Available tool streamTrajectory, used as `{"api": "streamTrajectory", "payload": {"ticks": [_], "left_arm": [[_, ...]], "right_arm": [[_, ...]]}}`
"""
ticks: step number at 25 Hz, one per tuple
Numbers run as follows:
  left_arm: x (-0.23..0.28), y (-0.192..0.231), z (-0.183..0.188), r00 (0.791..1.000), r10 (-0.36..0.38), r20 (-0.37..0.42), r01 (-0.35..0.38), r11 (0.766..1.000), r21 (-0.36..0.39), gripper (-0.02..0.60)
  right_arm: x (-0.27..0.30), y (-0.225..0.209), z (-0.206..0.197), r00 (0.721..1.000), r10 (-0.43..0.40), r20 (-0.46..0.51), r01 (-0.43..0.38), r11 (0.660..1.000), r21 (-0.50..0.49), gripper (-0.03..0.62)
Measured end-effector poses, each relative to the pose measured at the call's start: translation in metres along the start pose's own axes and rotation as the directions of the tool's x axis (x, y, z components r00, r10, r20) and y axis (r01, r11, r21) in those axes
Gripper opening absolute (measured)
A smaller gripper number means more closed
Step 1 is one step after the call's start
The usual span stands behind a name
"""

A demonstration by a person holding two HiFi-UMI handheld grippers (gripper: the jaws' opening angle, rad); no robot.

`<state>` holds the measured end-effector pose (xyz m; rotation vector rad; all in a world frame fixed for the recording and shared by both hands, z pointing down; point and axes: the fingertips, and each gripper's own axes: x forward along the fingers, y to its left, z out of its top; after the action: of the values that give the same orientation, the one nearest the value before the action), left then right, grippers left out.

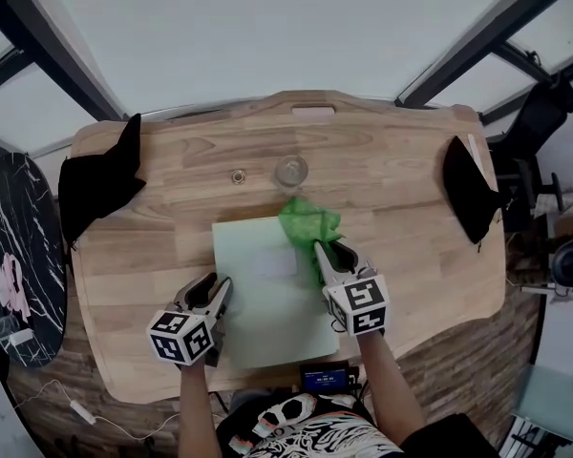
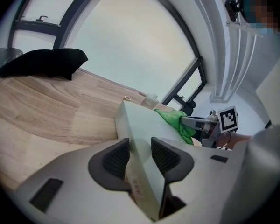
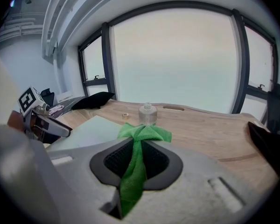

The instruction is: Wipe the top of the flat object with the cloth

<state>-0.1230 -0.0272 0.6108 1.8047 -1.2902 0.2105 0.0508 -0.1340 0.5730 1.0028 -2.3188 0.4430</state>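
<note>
L gripper (image 2: 141, 157) clamped edge of smooth pale slab (image 1: 263, 303); R gripper (image 3: 136, 160) pinched crumpled green cloth (image 1: 308, 223), resting on slab. Glass bottle (image 1: 291, 172) nearby.

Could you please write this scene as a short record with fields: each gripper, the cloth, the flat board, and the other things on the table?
Left gripper: shut on the near left edge of the flat board
Right gripper: shut on the green cloth
Cloth position: bunched, at the board's far right corner
Board: pale green, lying on the wooden table
Other things: clear bottle and small ring beyond the board; black cloths at the table's left and right ends
</note>
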Motion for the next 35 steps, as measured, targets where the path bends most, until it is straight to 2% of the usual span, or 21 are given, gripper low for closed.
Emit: {"api": "streamTrajectory", "payload": {"ticks": [11, 16, 25, 35], "left_arm": [[0.001, 0.002, 0.000, 1.000, 0.025, 0.013, -0.024, 1.000, -0.019, 0.144], [0.001, 0.001, 0.000, 1.000, 0.028, 0.010, -0.028, 0.999, -0.024, 0.144], [0.002, 0.002, 0.000, 0.999, 0.040, -0.013, -0.040, 0.999, -0.023, 0.144], [0.003, 0.002, -0.001, 0.998, 0.045, -0.032, -0.046, 0.999, -0.026, 0.144]], "right_arm": [[0.018, 0.004, -0.013, 0.995, 0.041, -0.093, -0.043, 0.999, -0.025, 0.057], [0.020, 0.003, -0.013, 0.989, 0.056, -0.136, -0.057, 0.998, -0.006, 0.057], [0.024, 0.005, -0.014, 0.982, 0.058, -0.182, -0.062, 0.998, -0.015, 0.057], [0.027, 0.015, -0.009, 0.977, 0.045, -0.207, -0.062, 0.995, -0.074, 0.057]]}}
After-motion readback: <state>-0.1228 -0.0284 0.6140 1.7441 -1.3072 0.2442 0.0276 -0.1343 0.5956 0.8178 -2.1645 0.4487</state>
